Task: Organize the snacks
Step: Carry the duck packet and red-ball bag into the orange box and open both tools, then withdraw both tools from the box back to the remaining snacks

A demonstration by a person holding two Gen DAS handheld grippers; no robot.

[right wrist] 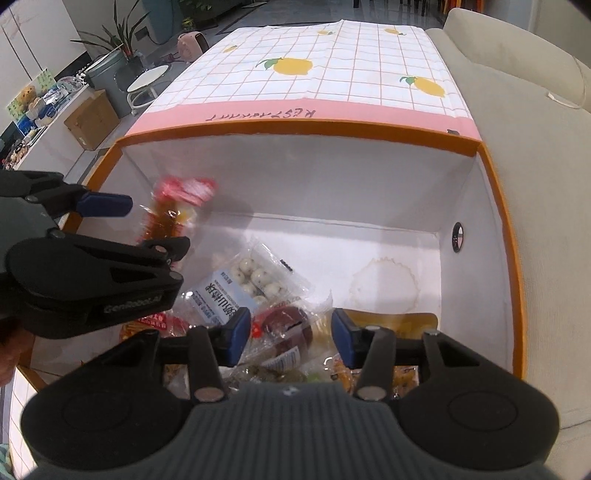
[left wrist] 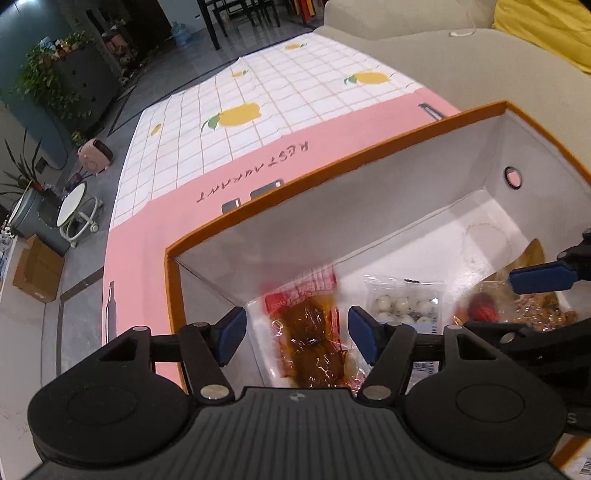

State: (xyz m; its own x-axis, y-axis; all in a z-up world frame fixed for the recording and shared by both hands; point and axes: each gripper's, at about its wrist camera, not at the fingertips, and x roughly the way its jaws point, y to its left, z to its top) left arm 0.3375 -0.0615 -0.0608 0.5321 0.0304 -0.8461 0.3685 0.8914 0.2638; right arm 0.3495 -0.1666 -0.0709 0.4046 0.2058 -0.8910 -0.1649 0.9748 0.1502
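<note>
Faintly, "RESTAURANT" on pink tablecloth (left wrist: 236,173) beyond snack box (left wrist: 332,155).

Home living room: beige fabric sofa (right wrist: 532,192), table under lemon-print checked tablecloth (right wrist: 332,70), leafy green houseplants (left wrist: 48,77), dark dining chairs (left wrist: 240,13), grey tiled floor (left wrist: 74,295).

My left gripper (left wrist: 295,336) and right gripper (right wrist: 291,338) look alike: ribbed dark grey body, black linkage arms with round silver pins, blue pads (left wrist: 231,338) on the fingers. Pale lettering marks the left one's black side.
</note>
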